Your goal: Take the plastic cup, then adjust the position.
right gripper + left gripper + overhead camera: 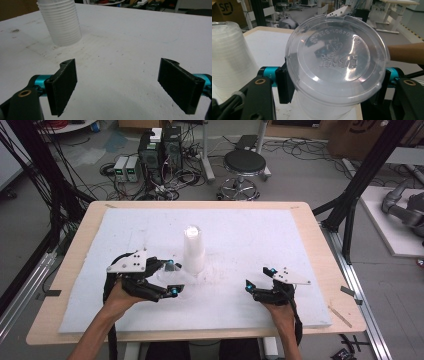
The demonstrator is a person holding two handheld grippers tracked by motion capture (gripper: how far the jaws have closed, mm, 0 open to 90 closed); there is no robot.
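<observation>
Left claw (170, 277) clamped on a single clear plastic cup (337, 65), gripped across its body with the base turned toward the riding camera, so the embossed lettering on the bottom reads through the plastic. Held low above the white foam mat (300, 250), just beside the stack of nested cups (193, 249), probably because the cup belongs to that stack, either just separated from it or meant for it; which of the two cannot be told. Stack standing upright near the middle of the mat, mouth down to judge by the wider ribbed end resting on the foam, a stable way to keep it from tipping when one cup is drawn off. Right claw (260, 279) parted wide, holding nothing, low over bare mat well to the right of the stack; likely waiting clear so as not to crowd the left hand, and angled toward the stack, ready perhaps to steady it. Mat spread over the wooden counter (330, 270), soft enough to cushion thin plastic. Grip on the cup looking firm but thin-walled plastic flexes easily, so a harder squeeze risks buckling.
</observation>
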